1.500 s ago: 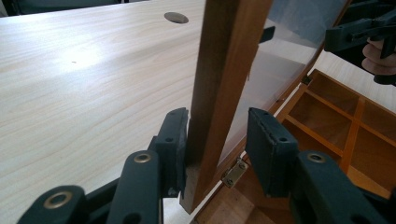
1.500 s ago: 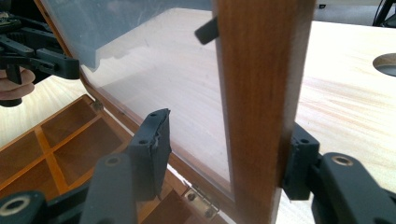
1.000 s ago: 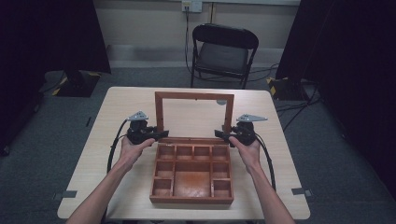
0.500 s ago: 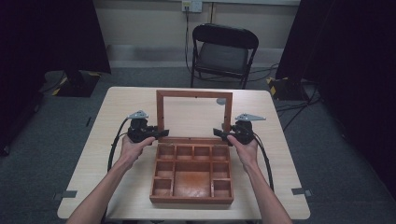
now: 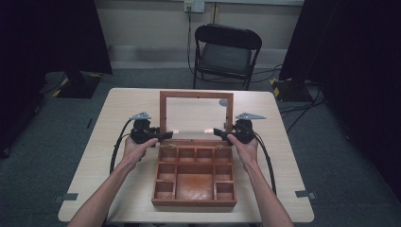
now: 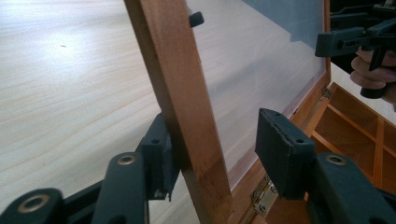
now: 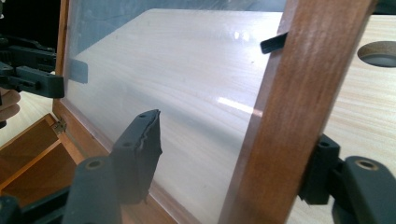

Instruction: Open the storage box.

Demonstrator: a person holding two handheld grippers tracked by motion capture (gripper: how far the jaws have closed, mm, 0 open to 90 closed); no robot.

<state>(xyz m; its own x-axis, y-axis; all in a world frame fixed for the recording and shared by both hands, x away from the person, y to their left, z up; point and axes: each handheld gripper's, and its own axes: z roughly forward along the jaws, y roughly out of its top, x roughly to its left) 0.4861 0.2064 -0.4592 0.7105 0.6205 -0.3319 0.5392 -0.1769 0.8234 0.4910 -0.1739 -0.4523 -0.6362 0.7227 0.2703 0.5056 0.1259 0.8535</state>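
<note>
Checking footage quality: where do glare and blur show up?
High view: bright glare streak on the glass-paned wooden lid, room edges dark. Left gripper view: table glare upper left, near black jaws soft. Right gripper view: white glints on the pane, foreground wooden frame blurred.

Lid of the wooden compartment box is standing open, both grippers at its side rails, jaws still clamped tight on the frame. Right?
Not clamped. The left gripper view shows the left gripper with one pad well clear of the lid rail; the right gripper likewise. Both jaws have just been opening, rails between them. Box lid stands open, as said.

High overhead view; two close gripper views, shared lid.
</note>
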